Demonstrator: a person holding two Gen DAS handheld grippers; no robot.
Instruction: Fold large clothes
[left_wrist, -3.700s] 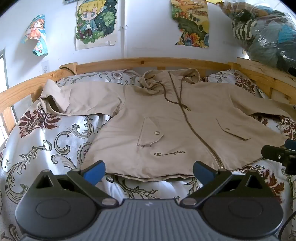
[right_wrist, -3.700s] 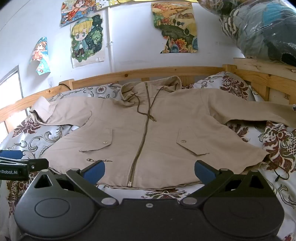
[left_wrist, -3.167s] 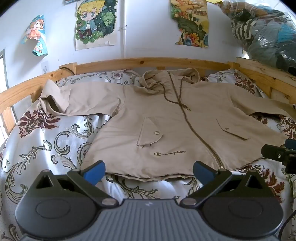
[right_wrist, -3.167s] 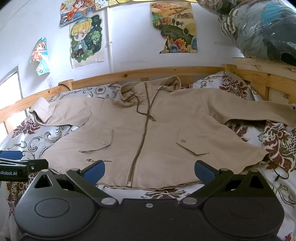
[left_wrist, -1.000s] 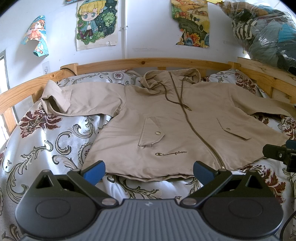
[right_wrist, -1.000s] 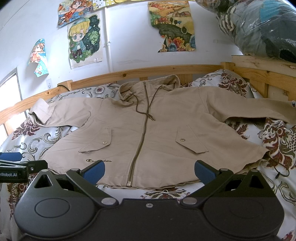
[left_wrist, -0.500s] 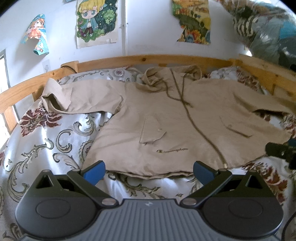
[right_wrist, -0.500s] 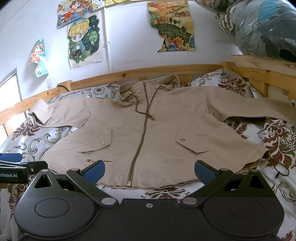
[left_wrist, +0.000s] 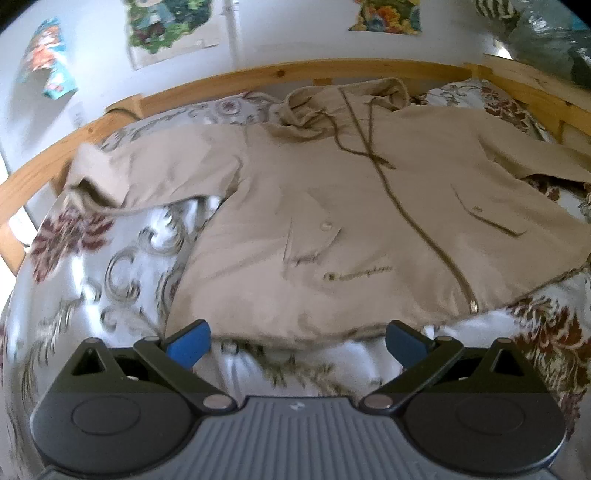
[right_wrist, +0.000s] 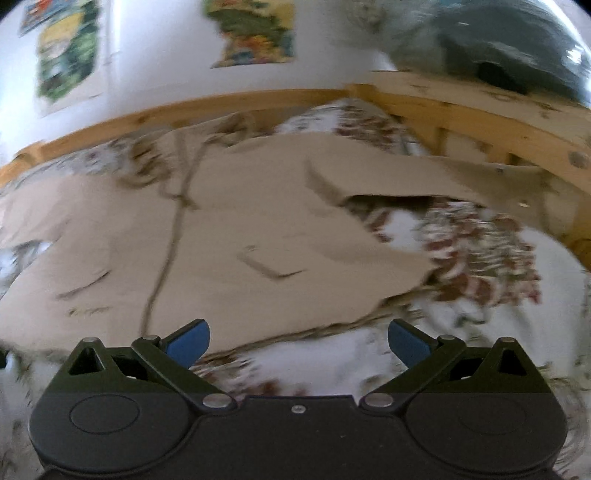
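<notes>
Jacket (left_wrist: 369, 221): matt beige woven cloth, smooth, with a metal zip and small glossy snap buttons. Bedspread (left_wrist: 110, 266): satin-like cloth, glossy sheen, printed scrolls and flowers. Bed frame (left_wrist: 332, 72): bare light wood, knots visible, matt. Left gripper (left_wrist: 297, 341) and right gripper (right_wrist: 297, 341): matt black plastic bodies, blue pads, metal pivot pins. Posters (right_wrist: 255, 33) on the wall: paper. Bags (right_wrist: 498, 48) at the bed's far right corner: glossy clear plastic.

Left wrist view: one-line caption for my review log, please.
Open left gripper poised before the hem of a beige zip-up jacket spread flat, sleeves out, on a floral bedspread.
</notes>
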